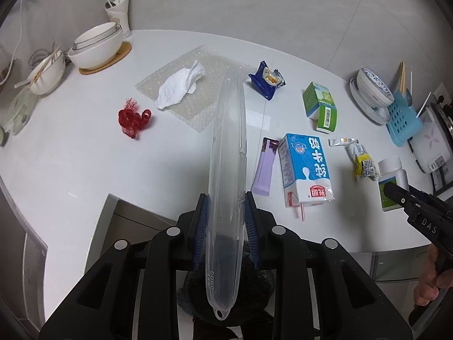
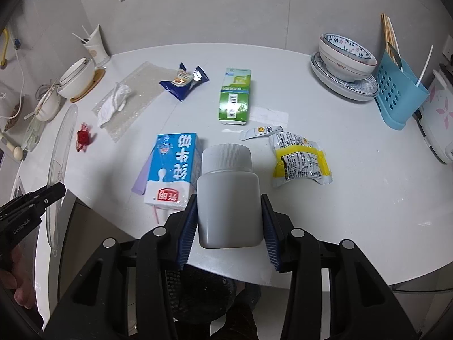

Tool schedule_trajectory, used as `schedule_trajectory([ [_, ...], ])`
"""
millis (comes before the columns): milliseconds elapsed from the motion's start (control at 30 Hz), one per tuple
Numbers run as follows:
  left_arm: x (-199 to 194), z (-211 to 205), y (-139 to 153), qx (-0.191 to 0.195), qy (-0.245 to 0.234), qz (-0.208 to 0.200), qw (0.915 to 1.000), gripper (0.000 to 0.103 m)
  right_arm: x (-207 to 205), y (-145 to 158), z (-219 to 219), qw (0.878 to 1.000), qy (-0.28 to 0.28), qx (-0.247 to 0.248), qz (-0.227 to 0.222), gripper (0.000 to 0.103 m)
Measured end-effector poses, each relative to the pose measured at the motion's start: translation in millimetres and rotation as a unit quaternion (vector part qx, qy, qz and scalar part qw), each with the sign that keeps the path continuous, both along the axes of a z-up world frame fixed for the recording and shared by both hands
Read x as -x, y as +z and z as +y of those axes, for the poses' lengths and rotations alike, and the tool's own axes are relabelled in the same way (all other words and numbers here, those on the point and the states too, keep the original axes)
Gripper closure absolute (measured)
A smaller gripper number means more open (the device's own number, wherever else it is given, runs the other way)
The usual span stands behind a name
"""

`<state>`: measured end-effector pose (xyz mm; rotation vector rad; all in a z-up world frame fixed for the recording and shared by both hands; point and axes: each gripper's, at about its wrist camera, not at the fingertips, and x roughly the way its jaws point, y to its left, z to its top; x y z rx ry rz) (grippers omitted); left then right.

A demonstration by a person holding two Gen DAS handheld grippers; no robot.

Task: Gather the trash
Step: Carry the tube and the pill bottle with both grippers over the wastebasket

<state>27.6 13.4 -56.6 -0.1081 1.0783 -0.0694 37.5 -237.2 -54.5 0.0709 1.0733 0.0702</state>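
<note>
While both grippers are loaded, the step in hand is judged to be the carrying-off of two pieces of trash. Nearest the left camera, a clear lid (image 1: 226, 170) (long, seen edge-on, possibly a tray) is clamped between the blue pads of the left gripper (image 1: 226, 218) and held above the table (image 1: 85, 164). Nearest the right camera, a white bottle (image 2: 228, 198) is pinched at its sides by the right gripper (image 2: 228, 221), cap pointing away, lifted clear of the tabletop.

Just beyond the bottle, a milk carton (image 2: 170, 170) is seen lying flat with a purple sachet (image 2: 140, 181) tucked beside it, and a yellow wrapper (image 2: 300, 161) lies to the right with a small torn strip (image 2: 262, 131) above it. Farther out, a green box (image 2: 235, 96), a blue wrapper (image 2: 184, 80), a tissue (image 2: 113, 102) on bubble wrap (image 2: 141, 85) and a red net (image 2: 83, 138) are left uncollected. At the far edges, stacked bowls (image 2: 346, 56), a blue rack (image 2: 396, 93) and more bowls (image 1: 96, 45) are kept apart from the litter and are not taken for trash.

No bin is shown in either view, so its place cannot be told. The next move is judged to call for both loads being carried to wherever rubbish is gathered, the grips being kept firm until release, since the lid is thin and slippery-looking.
</note>
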Motion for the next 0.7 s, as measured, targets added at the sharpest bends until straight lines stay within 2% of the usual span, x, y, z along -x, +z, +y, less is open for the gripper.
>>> schedule_trajectory([
  [367, 55.4, 5.9, 5.6, 0.006, -0.006, -0.008, 0.9999, 0.078, 37.2, 6.4, 20.6, 0.999, 0.029, -0.012, -0.014, 0.062],
  [700, 93.5, 19.0, -13.5, 0.007, 0.007, 0.004, 0.9999, 0.078, 67.7, -8.4, 44.5, 0.997, 0.070, -0.008, -0.011, 0.062],
])
